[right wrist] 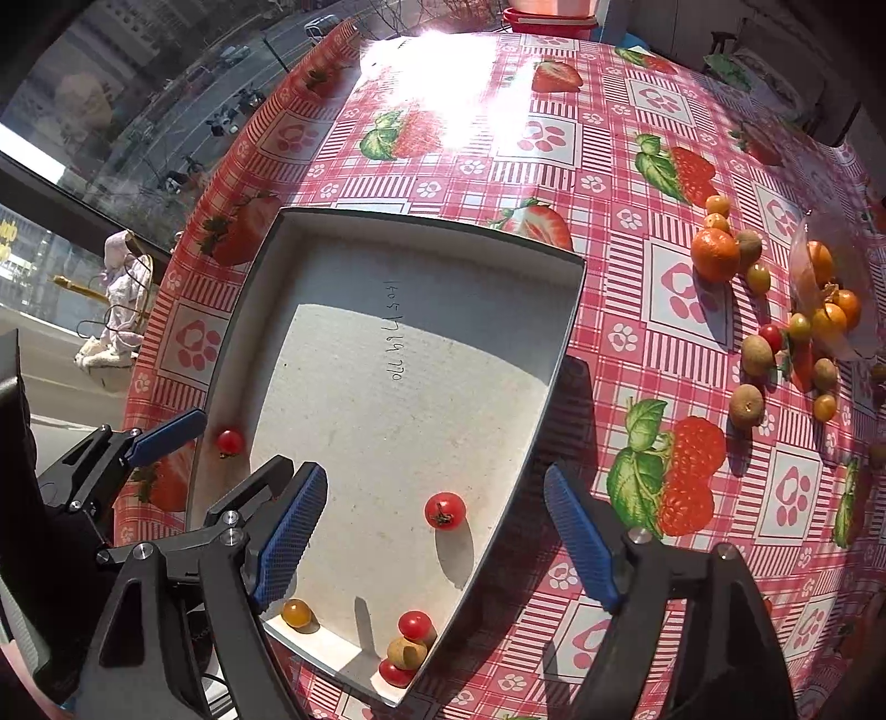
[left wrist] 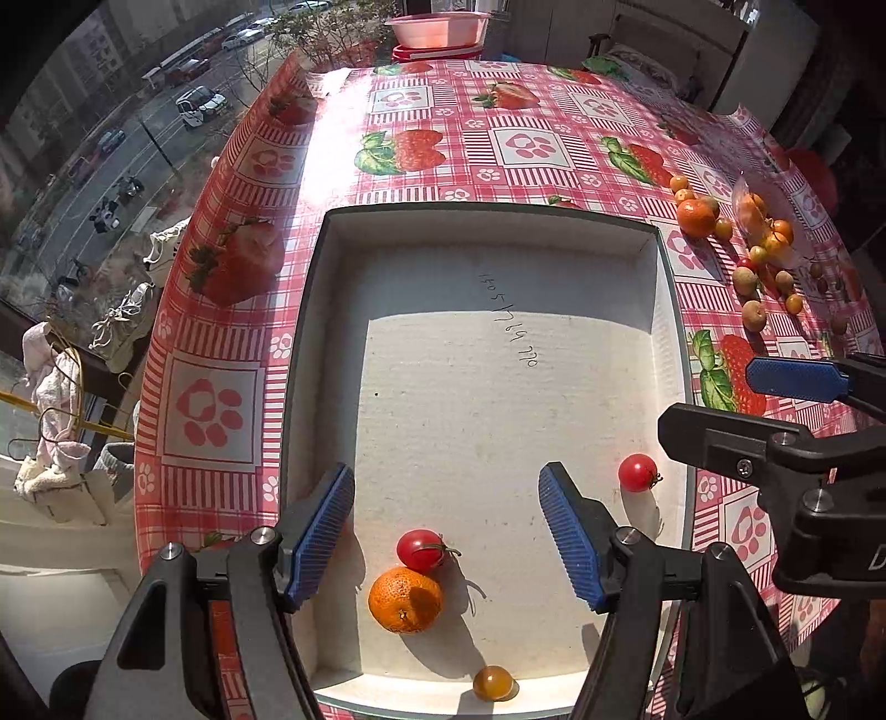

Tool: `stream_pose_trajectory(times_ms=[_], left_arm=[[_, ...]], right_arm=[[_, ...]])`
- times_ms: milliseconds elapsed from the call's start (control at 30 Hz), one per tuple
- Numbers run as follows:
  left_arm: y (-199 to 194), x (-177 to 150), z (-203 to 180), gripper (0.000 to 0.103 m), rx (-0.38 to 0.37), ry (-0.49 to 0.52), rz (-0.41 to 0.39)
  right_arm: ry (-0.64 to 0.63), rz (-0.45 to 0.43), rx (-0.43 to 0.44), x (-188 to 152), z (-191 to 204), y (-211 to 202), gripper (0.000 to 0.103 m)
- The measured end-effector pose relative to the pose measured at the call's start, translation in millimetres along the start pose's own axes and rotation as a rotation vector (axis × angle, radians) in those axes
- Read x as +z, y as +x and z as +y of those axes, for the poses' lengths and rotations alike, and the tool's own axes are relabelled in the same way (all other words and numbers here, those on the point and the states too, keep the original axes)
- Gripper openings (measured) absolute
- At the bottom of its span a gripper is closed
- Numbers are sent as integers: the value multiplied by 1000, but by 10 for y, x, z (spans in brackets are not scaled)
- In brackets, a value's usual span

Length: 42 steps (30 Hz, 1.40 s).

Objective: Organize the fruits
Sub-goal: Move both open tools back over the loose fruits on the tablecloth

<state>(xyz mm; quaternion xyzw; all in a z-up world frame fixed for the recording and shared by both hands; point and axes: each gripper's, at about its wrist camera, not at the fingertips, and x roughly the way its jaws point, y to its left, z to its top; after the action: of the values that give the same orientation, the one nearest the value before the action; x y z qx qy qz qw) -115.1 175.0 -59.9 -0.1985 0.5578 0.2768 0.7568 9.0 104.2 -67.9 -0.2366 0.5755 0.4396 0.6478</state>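
A shallow white box (left wrist: 498,227) (right wrist: 343,232) lies on the strawberry tablecloth. In the left wrist view it holds a mandarin (left wrist: 405,599), a cherry tomato (left wrist: 421,550) touching it, another tomato (left wrist: 637,472) and a yellow berry (left wrist: 493,682). My left gripper (left wrist: 447,534) is open and empty above the mandarin. My right gripper (right wrist: 434,545) is open and empty over the box's near right edge, above a tomato (right wrist: 444,510). Two tomatoes (right wrist: 414,625) and a brown fruit (right wrist: 406,653) sit in the box's near corner. Loose fruit (right wrist: 714,253) (left wrist: 695,217) lies on the cloth to the right.
A clear plastic bag (right wrist: 830,288) with several small orange fruits lies at the far right. A pink basin (left wrist: 437,29) stands at the table's far edge. The table's left edge runs along a window over a street.
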Motion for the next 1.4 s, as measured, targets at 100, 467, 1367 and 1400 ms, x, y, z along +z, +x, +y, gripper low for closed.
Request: stream_pose_trajectory(times_ms=[100, 467, 1367, 1400], left_arm=[[-44, 34, -236, 70, -22, 49, 6], [-125, 137, -1160, 70, -109, 188, 60], [632, 732, -2196, 70, -64, 182, 97], [661, 757, -2199, 70, -65, 179, 95]], right_arm=[[42, -1, -11, -65, -186, -50, 84], [287, 16, -96, -547, -1269, -207, 84], [436, 62, -130, -626, -2682, -105, 84], [436, 62, -136, -593, -2709, -90, 83]])
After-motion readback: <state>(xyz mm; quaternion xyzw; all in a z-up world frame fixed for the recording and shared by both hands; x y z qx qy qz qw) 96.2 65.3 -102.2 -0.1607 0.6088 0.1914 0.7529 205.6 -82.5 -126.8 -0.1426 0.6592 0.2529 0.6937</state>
